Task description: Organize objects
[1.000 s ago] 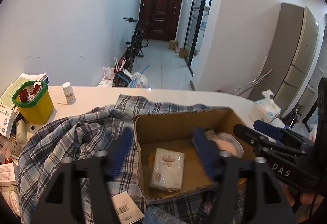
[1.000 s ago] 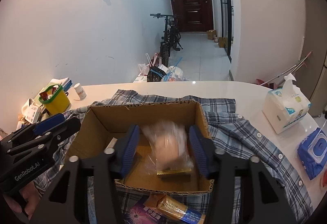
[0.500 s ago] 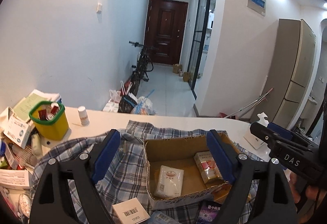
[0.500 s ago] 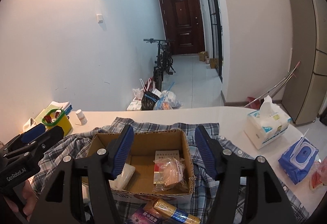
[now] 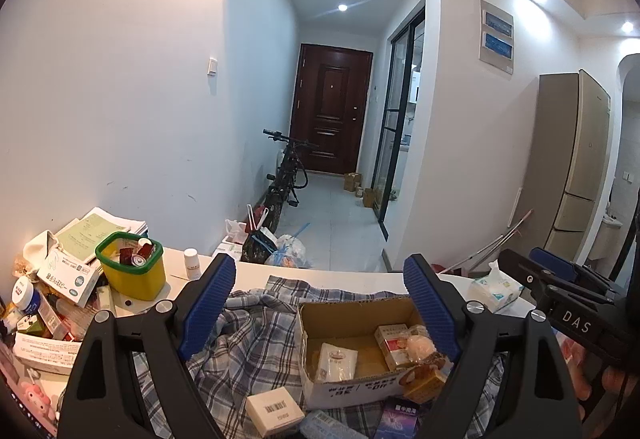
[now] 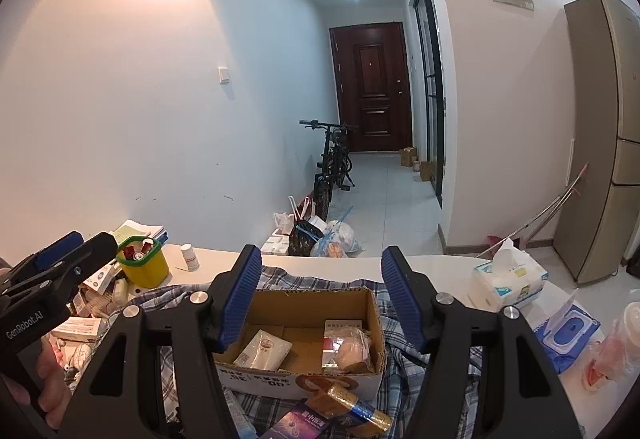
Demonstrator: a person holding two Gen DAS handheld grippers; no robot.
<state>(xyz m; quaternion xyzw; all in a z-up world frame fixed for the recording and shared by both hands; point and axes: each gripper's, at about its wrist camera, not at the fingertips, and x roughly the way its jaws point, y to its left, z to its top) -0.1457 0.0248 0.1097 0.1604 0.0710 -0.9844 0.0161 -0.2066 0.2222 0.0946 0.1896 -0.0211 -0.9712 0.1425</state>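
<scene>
Both grippers, left [image 5: 318, 303] and right [image 6: 320, 295], were raised empty and parted; cardboard box [image 6: 308, 301] partly filled, clutter left.

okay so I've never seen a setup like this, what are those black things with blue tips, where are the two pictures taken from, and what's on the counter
Nobody built a robot here: a person holds one hand-held gripper in each hand, with two black fingers and blue pads. Each carries a wide-angle camera looking forward along its fingers, so one picture comes from the left hand-held gripper and the other from the right hand-held gripper. Each view also catches the other tool at its edge. Both grippers are open and hold nothing.

On the white counter lies a plaid shirt with an open cardboard box on it, holding a white packet, a red and white carton and a clear bag. A yellow tub, a small white bottle and a tissue pack stand around it.
</scene>
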